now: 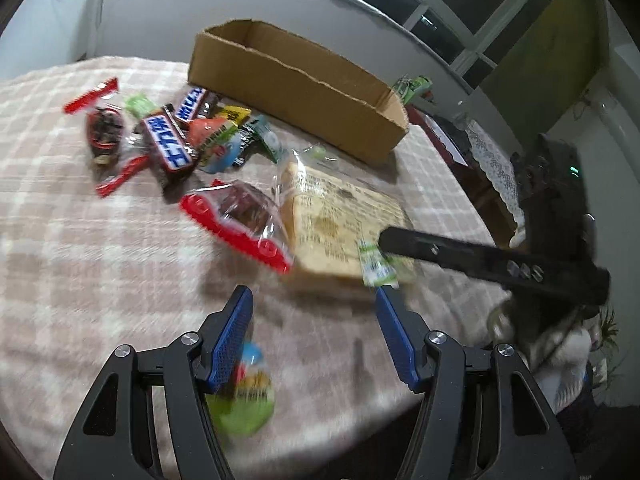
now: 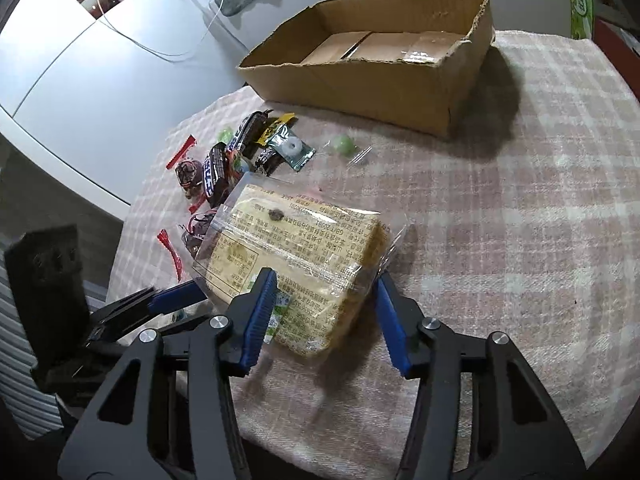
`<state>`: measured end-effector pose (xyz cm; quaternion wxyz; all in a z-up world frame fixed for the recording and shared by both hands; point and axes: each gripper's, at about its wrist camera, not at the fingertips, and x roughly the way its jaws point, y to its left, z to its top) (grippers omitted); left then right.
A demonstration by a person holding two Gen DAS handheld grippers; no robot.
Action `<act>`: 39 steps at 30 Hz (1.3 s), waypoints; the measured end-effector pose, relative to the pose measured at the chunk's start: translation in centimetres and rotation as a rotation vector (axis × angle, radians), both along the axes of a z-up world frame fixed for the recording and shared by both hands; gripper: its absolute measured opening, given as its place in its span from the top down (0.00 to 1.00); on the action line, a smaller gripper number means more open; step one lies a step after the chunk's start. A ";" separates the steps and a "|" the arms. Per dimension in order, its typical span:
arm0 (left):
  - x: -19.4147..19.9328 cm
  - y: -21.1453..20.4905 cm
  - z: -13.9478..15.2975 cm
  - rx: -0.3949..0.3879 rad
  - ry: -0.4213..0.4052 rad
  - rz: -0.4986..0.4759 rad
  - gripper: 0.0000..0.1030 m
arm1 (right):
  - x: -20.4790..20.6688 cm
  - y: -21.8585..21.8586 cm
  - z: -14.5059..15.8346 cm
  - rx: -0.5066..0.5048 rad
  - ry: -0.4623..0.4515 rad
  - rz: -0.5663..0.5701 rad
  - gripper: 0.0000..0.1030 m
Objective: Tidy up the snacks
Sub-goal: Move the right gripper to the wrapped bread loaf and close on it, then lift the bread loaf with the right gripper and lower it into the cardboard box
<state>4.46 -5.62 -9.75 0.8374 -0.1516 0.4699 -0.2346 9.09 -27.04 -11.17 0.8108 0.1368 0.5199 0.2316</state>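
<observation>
- Step in hand, as I judge it: picking up the first big item. The right claw point(image 2: 324, 312) stands wide open with its 2 blue ribbed pads on either side of the near end of the bread packet point(image 2: 296, 264), not yet clamped on it.
- The left claw point(image 1: 316, 336) is also wide open and holds nothing; a blurred green and blue snack point(image 1: 244, 392) lies just beneath its left finger.
- Next move calls for closing gently on the packet, since the bread looks soft and the clear printed film slippery, then lifting it forward into the cardboard box point(image 2: 372, 76), which sits well ahead of the right claw and appears empty.
- Ahead and left of the right claw lies a loose heap of small snacks point(image 2: 240, 156): glossy crinkled wrappers, brown bars with blue lettering, red-ended clear sachets, a round green sweet.
- The surface point(image 2: 520, 240) wears a soft pink-and-white checked cloth.
</observation>
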 end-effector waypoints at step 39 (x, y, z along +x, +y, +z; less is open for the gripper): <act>3.8 -3.8 3.2 0.098 -0.089 -0.131 0.38 | 0.0 -0.1 2.7 0.027 -0.036 0.035 0.49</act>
